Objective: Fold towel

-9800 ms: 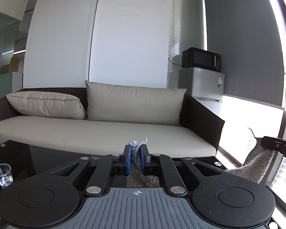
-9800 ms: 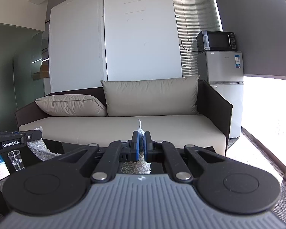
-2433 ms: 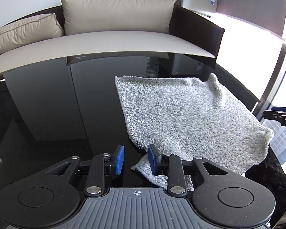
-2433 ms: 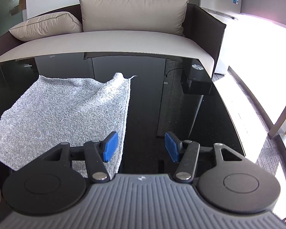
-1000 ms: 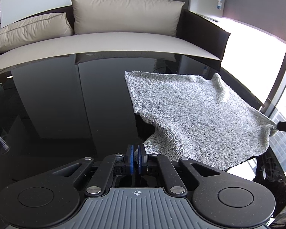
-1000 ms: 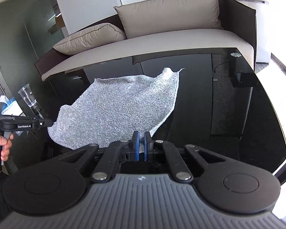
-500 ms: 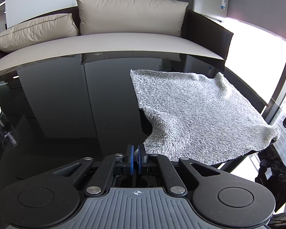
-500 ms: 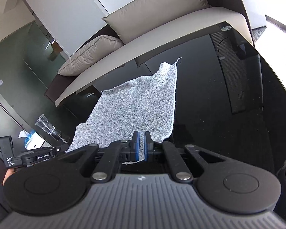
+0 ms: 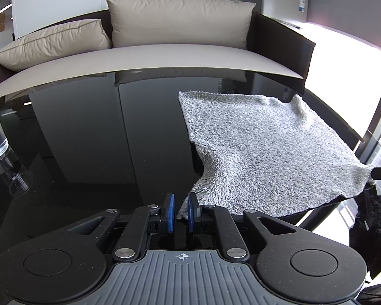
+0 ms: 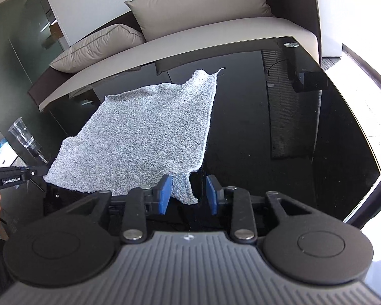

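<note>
Towel (image 10: 149,132) corners between parted grippers, seemingly unclamped.

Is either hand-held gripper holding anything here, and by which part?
Nothing is held. Both the left hand-held gripper and the right hand-held gripper are open, a near corner of the towel between each one's pads.

The grey fluffy towel (image 9: 266,147) lies spread, one layer, on the black glossy counter (image 9: 89,132), in the right half of the left wrist frame; its near corners are raised.

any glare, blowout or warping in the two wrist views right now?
Left wrist view: window at right blown out; glossy black table mirrors the sofa; towel sharp. Right wrist view: right edge overexposed, table rim bowed by the fisheye.
</note>
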